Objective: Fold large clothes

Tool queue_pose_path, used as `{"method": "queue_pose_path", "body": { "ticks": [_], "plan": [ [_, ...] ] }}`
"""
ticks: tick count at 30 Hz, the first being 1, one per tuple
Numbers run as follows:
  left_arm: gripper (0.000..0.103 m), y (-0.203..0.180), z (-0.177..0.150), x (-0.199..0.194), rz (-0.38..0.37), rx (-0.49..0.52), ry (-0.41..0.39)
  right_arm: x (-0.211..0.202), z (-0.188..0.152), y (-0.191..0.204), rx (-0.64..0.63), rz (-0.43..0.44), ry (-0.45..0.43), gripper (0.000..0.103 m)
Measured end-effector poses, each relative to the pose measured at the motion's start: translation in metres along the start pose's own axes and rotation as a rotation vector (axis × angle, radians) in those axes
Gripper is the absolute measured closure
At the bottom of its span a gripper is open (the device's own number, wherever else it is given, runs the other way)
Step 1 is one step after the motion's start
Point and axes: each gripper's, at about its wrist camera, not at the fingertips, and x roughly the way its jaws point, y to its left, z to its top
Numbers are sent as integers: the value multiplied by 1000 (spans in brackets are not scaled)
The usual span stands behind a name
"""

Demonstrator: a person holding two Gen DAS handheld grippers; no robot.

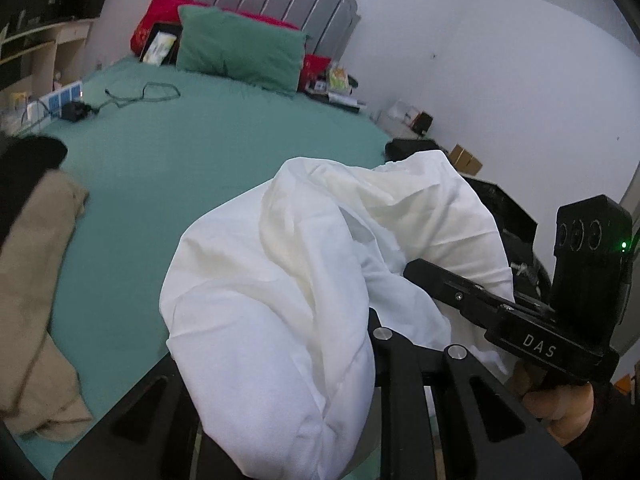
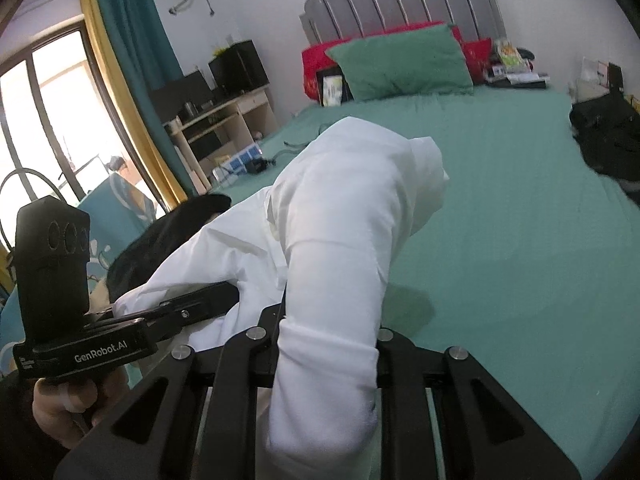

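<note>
A large white garment (image 1: 288,280) hangs bunched in the air above the green bed (image 1: 180,152). My left gripper (image 1: 320,360) is shut on the white garment, which drapes over its fingers and hides the tips. My right gripper (image 1: 440,276) shows at the right of the left wrist view, its fingers buried in the same cloth. In the right wrist view the white garment (image 2: 336,248) rises from my right gripper (image 2: 324,360), which is shut on it. My left gripper (image 2: 216,300) shows at the left there, also in the cloth.
A beige garment (image 1: 36,300) and a black garment (image 1: 28,160) lie at the bed's left edge. A green pillow (image 1: 240,48) and red pillows (image 1: 160,16) lean at the headboard. A charger and cable (image 1: 116,100) lie on the sheet. A black bag (image 2: 608,136) sits at the bed's right side.
</note>
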Motion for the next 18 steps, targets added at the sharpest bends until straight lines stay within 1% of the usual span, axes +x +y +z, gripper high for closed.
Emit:
{"method": "queue_pose_path", "body": {
  "ticks": [4, 8, 13, 18],
  "plan": [
    [82, 1, 19, -11, 14, 14, -41, 3, 18, 10, -23, 16, -34, 84],
    [82, 13, 38, -24, 32, 13, -83, 15, 35, 23, -56, 38, -60, 84],
    [82, 41, 59, -29, 74, 11, -119, 38, 51, 39, -84, 66, -69, 84],
    [82, 78, 73, -25, 109, -45, -156, 70, 63, 55, -113, 83, -59, 84]
  ]
}}
